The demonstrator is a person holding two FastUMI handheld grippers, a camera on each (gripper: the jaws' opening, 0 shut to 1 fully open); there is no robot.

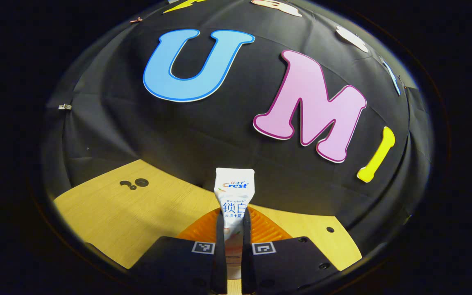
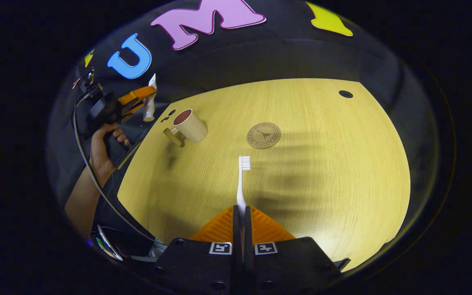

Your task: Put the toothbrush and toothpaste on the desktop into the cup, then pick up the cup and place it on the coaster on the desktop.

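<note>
While the left gripper (image 1: pixel 232 229) clamps the toothpaste (image 1: pixel 234 196) and the right gripper (image 2: pixel 243 223) clamps the toothbrush (image 2: pixel 242 180), both held clear of the cup (image 2: pixel 189 125), loading appears next, calling for each to be lowered into its mouth.

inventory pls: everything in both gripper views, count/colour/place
toothpaste: 1, white tube, clamped upright in the left gripper, lifted off the desk
toothbrush: 1, white, handle clamped in the right gripper, head pointing away
cup: 1, beige with a dark red inside, wooden handle, standing on the desk's far left
coaster: 1, round, tan, flat on the desk to the right of the cup
desk: 1, light wood
left gripper: 1, shut on the tube
right gripper: 1, shut on the brush
hand: 1, holding the left gripper
</note>
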